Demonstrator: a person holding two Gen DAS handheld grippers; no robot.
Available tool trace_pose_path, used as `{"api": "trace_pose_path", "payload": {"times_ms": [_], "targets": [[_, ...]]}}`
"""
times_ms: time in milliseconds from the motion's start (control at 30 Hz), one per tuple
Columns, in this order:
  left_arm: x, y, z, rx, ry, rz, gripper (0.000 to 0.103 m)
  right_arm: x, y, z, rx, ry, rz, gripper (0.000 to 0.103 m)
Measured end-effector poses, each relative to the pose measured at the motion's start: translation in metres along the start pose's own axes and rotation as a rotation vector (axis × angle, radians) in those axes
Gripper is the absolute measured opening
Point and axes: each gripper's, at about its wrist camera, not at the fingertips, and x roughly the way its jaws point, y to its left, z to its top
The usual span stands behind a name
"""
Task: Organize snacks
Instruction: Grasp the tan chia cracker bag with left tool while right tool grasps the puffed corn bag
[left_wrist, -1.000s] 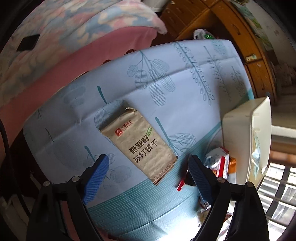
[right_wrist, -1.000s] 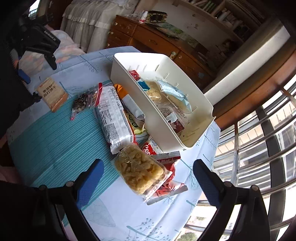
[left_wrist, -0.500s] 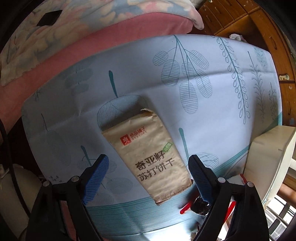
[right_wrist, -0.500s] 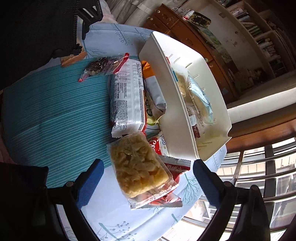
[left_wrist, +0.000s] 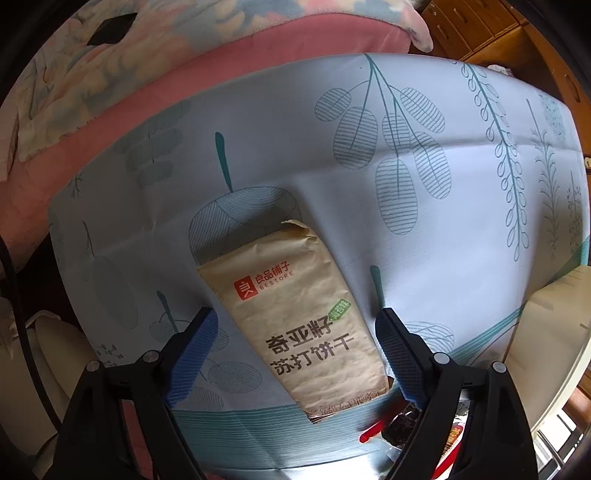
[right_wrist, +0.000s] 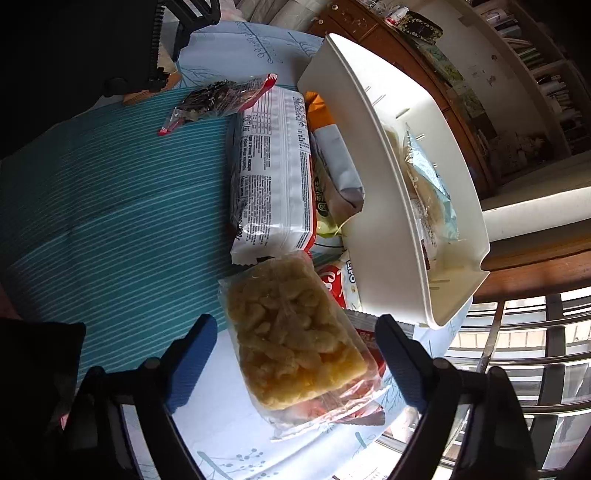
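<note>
A brown paper cracker packet lies flat on the leaf-print tablecloth. My left gripper points straight down over it, its jaws closing slightly with the packet's lower half between the blue pads, which stand clear of its edges. A clear bag of yellow puffed snacks lies on red packets beside the white basket. My right gripper straddles that bag, its jaws closing, the pads apart from it. The basket holds several wrapped snacks.
A white wrapped packet, an orange and grey packet and a clear bag of dark snacks lie along the basket's side. A bed with a pink sheet borders the table. Window bars stand past the table's edge.
Both grippers have come down closer to their packets, which now look larger between the pads. Both views have rolled. The right gripper's pads stand nearer together than before.
</note>
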Motion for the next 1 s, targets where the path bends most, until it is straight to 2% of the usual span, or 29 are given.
{"api": "trace_pose_path", "payload": {"times_ms": [100, 267, 333, 567, 800, 1000], "targets": [[-0.001, -0.003, -0.002, -0.003, 0.000, 0.003, 0.080, 0.006, 0.001, 0.000, -0.006, 0.019, -0.002, 0.079], [-0.006, -0.008, -0.004, -0.026, -0.006, -0.003, 0.067, 0.008, 0.000, 0.001, 0.002, 0.026, 0.012, 0.076], [-0.007, -0.009, -0.006, -0.027, -0.009, -0.004, 0.065, 0.010, -0.002, 0.000, 0.004, 0.033, 0.027, 0.070], [-0.008, -0.007, -0.014, -0.008, 0.011, -0.035, 0.059, 0.014, -0.003, -0.003, 0.026, 0.068, 0.043, 0.064], [-0.013, 0.003, -0.029, 0.025, 0.032, -0.051, 0.058, 0.009, -0.002, -0.002, 0.031, 0.057, 0.039, 0.063], [-0.030, 0.007, -0.040, 0.079, 0.013, -0.063, 0.058, -0.004, -0.003, 0.003, 0.043, 0.016, 0.021, 0.063]]}}
